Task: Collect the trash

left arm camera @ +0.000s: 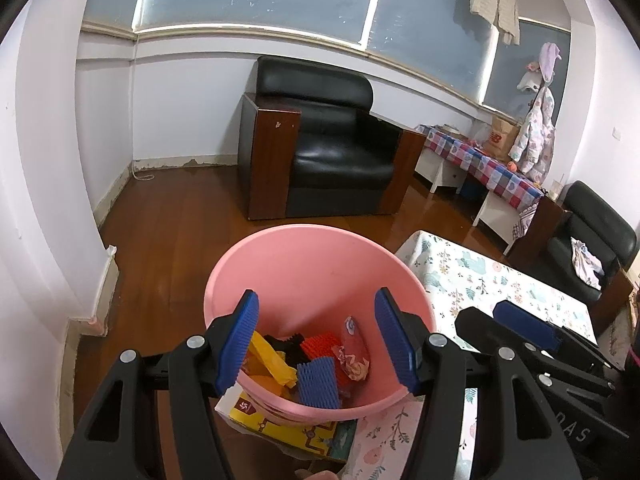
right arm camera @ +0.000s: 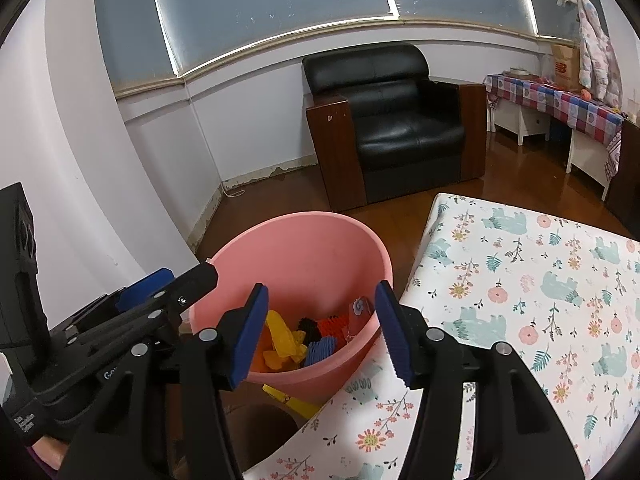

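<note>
The pink bin (left arm camera: pixel 320 312) sits low in the middle of both views, with trash (left arm camera: pixel 316 364) inside. Both the left hand-held gripper (left arm camera: pixel 316 340) and the right hand-held gripper (right arm camera: pixel 320 332) are spread wide, holding nothing. Only the left view shows a yellow box (left arm camera: pixel 280 428) under the bin. The right view shows more of the flowery surface (right arm camera: pixel 540 300).

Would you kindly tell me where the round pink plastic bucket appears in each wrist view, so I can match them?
Left wrist: the round pink plastic bucket sits bottom centre, behind the open left gripper.
Right wrist: bucket lies lower centre-left, beyond the open right gripper.
Shared landmark: the black leather armchair behind the bucket.
</note>
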